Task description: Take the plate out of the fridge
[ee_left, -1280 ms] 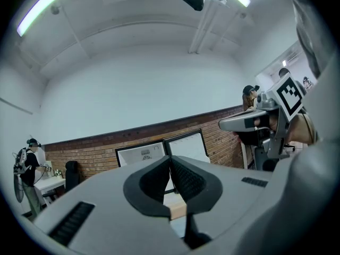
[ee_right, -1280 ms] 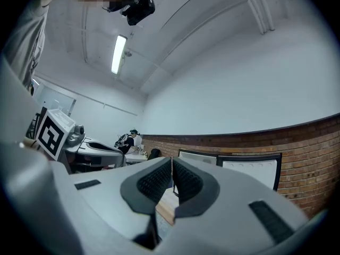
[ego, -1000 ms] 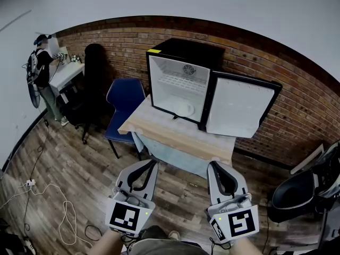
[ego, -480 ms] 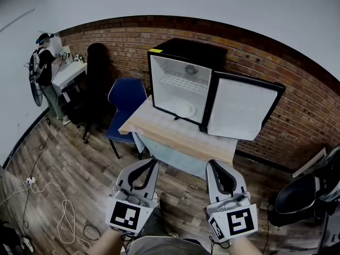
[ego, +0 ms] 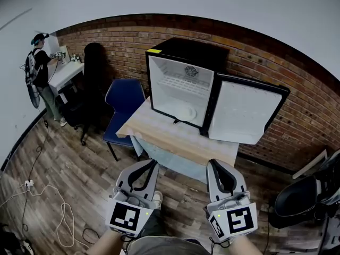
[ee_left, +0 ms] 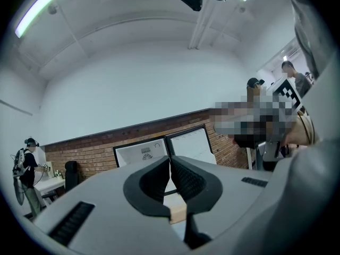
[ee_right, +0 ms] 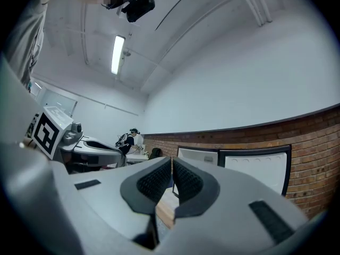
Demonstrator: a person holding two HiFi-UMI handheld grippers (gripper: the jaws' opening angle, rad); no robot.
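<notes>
Since the earlier frame the fridge [ego: 183, 49] and the desk [ego: 170, 137] under it have grown a little in the head view, and the far edge of the open door [ego: 241, 113] has slid toward 3 o'clock. This reads as the person having stepped closer, while both grippers keep their places low in the frame. The plate [ego: 186, 112] lies flat on the floor of the fridge compartment, toward its front right, below the wire shelf [ego: 183, 84]. It is round, so it has no long axis to line up with; only its near rim faces the opening. The fridge stands on the back of the desk, and its door is swung out to the 3 o'clock side. The left hand-held gripper [ego: 153, 163] and the right hand-held gripper [ego: 212, 164] are both well apart from the desk, at its 6 o'clock, and point toward the fridge. Each one's own view shows its jaws pressed together with nothing between them. From the left one the plate lies at about 1 o'clock, from the right one at about 11 o'clock. The right looks slightly nearer, though the door stands on its side, so the left probably has the freer path in. A blue chair [ego: 123, 97] sits at the desk's 9 o'clock, a person [ego: 36, 70] stands far off at 10 o'clock, and a brick wall [ego: 297, 89] runs behind.
</notes>
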